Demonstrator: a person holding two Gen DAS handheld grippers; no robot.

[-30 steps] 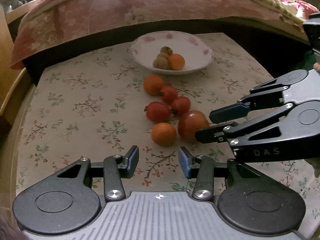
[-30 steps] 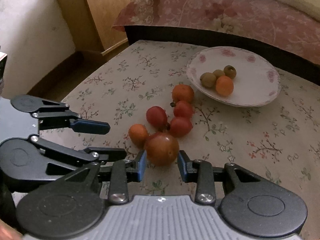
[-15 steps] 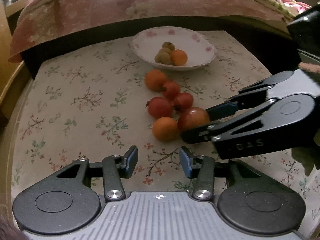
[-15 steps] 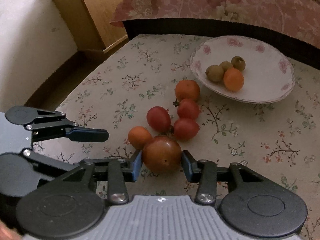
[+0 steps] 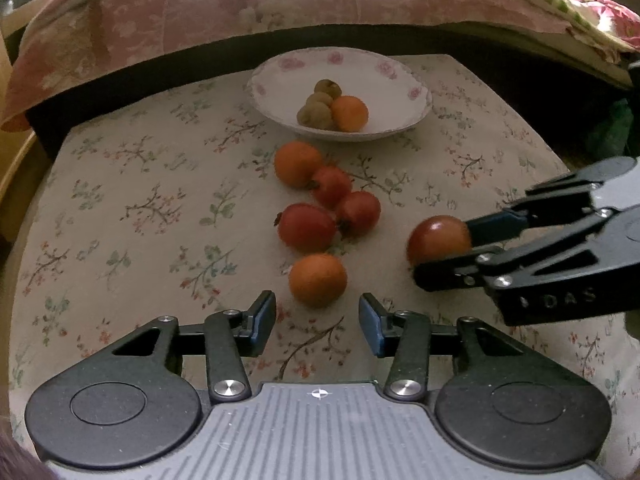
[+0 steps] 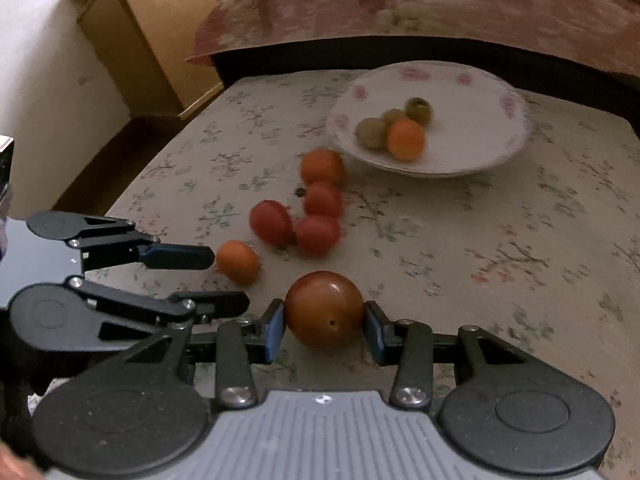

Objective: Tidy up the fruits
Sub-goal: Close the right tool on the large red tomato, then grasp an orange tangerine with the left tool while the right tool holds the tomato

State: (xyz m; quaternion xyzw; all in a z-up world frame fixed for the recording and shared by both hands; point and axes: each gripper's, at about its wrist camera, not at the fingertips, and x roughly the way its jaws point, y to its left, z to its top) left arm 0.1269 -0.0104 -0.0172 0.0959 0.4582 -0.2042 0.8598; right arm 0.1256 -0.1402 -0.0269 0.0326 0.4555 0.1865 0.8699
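Dark red fruit (image 6: pixel 325 309) clamped between the right gripper (image 6: pixel 325 326) pads, held above the floral tablecloth (image 6: pixel 500 248), apart from the loose cluster.
Likely mid-carry: next it needs lifting over the plate (image 6: pixel 512 136) rim, clear of the orange fruit (image 6: pixel 406 139) inside. Left gripper (image 5: pixel 317 318) hangs spread and empty near another orange (image 5: pixel 318 279).

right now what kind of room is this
Most likely a bedroom at home: a bed with a pink floral quilt sits just behind the table's flowered cloth, and a plain wooden cabinet stands against the wall.
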